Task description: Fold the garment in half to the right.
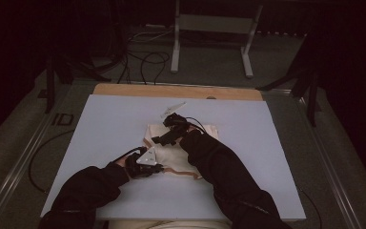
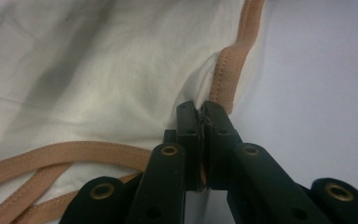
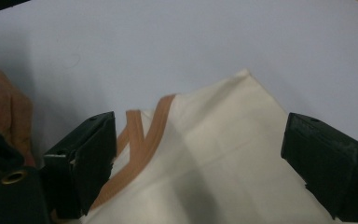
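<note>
Here, cream garment (image 1: pixel 183 152) spread flat on white table (image 1: pixel 100 138). Left gripper (image 2: pixel 200 114) pinched tight on its tan-trimmed edge; right gripper (image 3: pixel 196 154) spread wide over the far corner, gripping nothing.

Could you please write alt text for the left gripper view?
The left gripper, fingers shut, pinches the tan-trimmed edge of a cream cloth lying on a pale table. Tan binding curves across the lower left.
</note>
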`<state>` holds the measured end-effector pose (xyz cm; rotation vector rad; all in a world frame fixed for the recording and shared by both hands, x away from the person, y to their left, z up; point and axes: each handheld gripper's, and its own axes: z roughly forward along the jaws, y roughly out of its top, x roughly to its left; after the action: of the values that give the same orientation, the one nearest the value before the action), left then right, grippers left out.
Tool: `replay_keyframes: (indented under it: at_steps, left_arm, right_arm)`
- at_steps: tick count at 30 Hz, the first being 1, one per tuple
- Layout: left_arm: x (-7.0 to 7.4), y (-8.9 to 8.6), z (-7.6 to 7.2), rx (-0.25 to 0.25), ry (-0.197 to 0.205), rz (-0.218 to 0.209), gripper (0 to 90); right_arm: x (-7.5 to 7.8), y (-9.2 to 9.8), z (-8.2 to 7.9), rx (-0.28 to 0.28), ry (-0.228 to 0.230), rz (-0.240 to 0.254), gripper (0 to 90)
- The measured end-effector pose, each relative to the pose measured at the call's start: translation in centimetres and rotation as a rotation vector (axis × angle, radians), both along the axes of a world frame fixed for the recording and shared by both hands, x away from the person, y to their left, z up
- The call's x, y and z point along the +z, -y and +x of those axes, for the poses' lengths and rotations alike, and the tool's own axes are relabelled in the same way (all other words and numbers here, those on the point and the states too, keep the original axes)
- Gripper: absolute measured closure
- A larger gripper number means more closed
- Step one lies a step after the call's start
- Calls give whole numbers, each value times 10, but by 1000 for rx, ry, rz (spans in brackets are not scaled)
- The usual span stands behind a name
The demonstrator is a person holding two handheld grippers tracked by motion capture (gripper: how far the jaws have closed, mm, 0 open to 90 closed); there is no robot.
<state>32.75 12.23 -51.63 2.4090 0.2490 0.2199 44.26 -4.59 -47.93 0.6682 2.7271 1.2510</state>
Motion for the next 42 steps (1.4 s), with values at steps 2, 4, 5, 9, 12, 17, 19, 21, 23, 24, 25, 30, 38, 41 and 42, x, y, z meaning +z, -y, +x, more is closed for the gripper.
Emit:
replay_keyframes:
  at_steps: [2, 4, 5, 9, 12, 17, 19, 21, 23, 24, 25, 30, 38, 41, 42]
  left_arm:
    - [0, 0, 0, -1, 6, 2, 880]
    - [0, 0, -1, -2, 10, 1, 880]
    - [0, -1, -1, 0, 8, -2, 881]
    - [-2, -1, -2, 7, 3, -16, 880]
    - [-2, -2, -2, 6, 7, -17, 880]
    - [-2, -2, -2, 8, 3, -21, 881]
    - [-2, -2, -2, 7, 4, -21, 880]
    - [-2, -2, -2, 5, 6, -18, 881]
    - [-2, -1, -2, 4, 7, -15, 880]
    - [-1, -1, -2, 3, 10, -10, 880]
    - [-1, -1, -2, 4, 11, -11, 881]
    - [-1, -1, -2, 3, 10, -7, 880]
    - [-1, 0, -2, 3, 7, -4, 880]
    - [-1, 0, -2, 5, 7, -6, 880]
    - [-1, 0, -2, 5, 7, -6, 880]
  right_arm:
    - [0, -5, 3, 2, 3, -8, 104]
    - [1, -11, 6, -5, -23, -13, 135]
    - [1, -13, 7, -8, -13, -19, 131]
    - [0, -24, 13, -4, -25, -38, 135]
    - [-3, -31, 17, -4, -31, -65, 218]
    - [-4, -41, 25, -38, -28, -81, 371]
    - [-5, -44, 27, -48, -32, -89, 383]
    - [-8, -50, 32, -69, -30, -101, 451]
    - [-9, -52, 36, -85, -27, -111, 484]
    - [-9, -53, 37, -90, -25, -112, 492]
    - [-10, -54, 40, -99, -35, -113, 497]
    - [-14, -59, 46, -113, -42, -130, 518]
    - [-24, -69, 50, -114, -36, -206, 529]
    - [-27, -73, 48, -100, -26, -229, 557]
    - [-28, -74, 47, -98, -21, -234, 565]
